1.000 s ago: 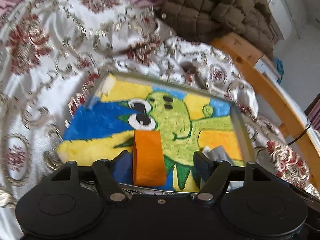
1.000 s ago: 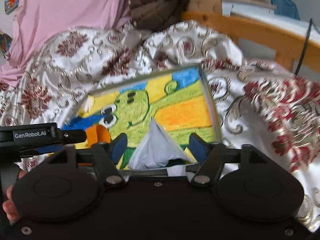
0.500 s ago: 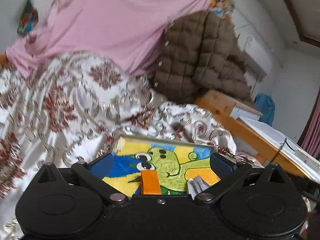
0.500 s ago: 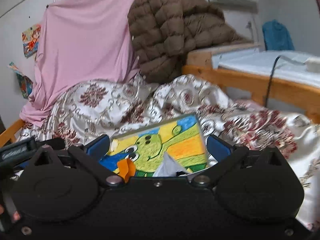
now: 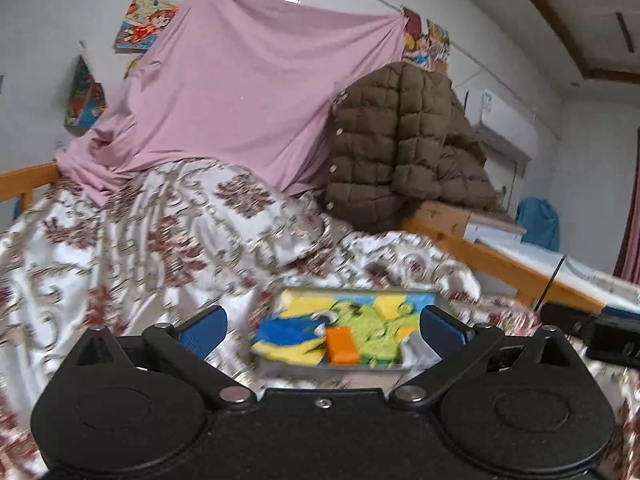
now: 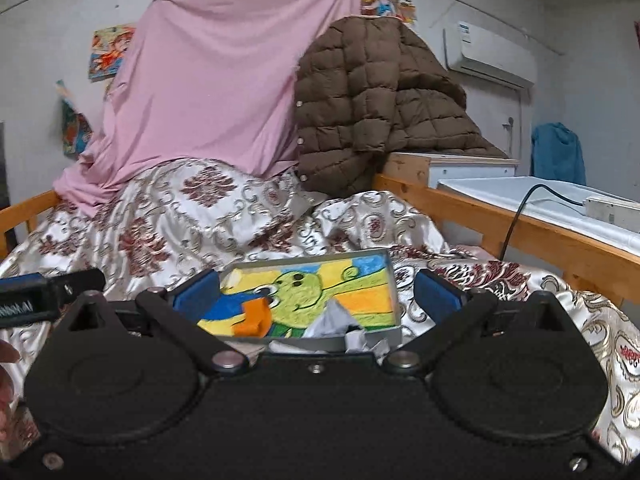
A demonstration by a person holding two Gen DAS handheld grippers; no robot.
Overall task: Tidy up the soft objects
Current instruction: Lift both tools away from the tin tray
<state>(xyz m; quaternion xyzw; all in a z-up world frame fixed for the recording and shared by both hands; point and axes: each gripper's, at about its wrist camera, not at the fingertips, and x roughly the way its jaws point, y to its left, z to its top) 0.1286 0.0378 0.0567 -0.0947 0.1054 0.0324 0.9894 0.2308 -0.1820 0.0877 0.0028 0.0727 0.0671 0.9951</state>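
Your shallow grey tray (image 6: 393, 334) sits on the patterned bedspread (image 6: 168, 216), its floor covered by a bright cartoon picture of a green creature. In it: an orange sponge block (image 6: 253, 316) toward the left, a crumpled grey cloth (image 6: 333, 320) toward the right, spilling over the near wall. In the left wrist view the same tray (image 5: 360, 365) is motion-blurred; the orange block (image 5: 341, 345) reads fine, the grey cloth (image 5: 416, 350) is half hidden behind your tool's right finger.

Your left tool (image 5: 322, 326) stands wide, its jaws have just been opening, nothing between the pads. Your right tool (image 6: 318, 290) likewise wide, just been opening, nothing gripped. Tray and both soft items lie ahead of and below each tool, apart from the blue pads (image 6: 198, 294).

Your left tool's body (image 6: 44, 292) cuts in at the left edge of the right view, with fingertips of your hand (image 6: 6, 364) just visible. Behind: pink sheet (image 6: 224, 92) and brown quilted jacket (image 6: 372, 96) hanging at the bed's head
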